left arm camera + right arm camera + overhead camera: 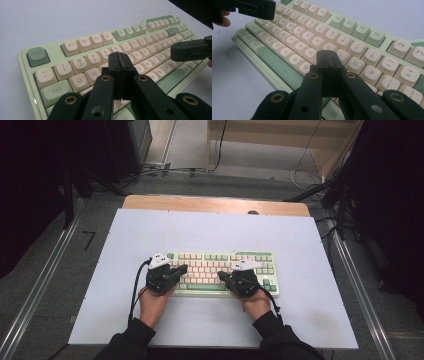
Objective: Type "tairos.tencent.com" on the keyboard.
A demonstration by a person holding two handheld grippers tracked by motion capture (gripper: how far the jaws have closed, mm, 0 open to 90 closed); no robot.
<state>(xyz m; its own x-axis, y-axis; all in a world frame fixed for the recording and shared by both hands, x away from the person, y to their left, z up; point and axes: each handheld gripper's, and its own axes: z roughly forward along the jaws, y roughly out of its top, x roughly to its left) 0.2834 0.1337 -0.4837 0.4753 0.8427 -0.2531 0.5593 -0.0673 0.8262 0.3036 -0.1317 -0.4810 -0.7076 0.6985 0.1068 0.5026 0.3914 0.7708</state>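
On the pale table (300, 310), both clenched tools, left (183, 268) and right (222, 276), hover over the green keyboard (220, 257).

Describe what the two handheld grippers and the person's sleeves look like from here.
Both the left gripper and the right gripper are black, with flat linkage bars pinned by brass-ringed rivets. Each carries a pale grey three-cornered plate on top and trails a black cable toward the wrist. The sleeves are dark, with ribbed cuffs.
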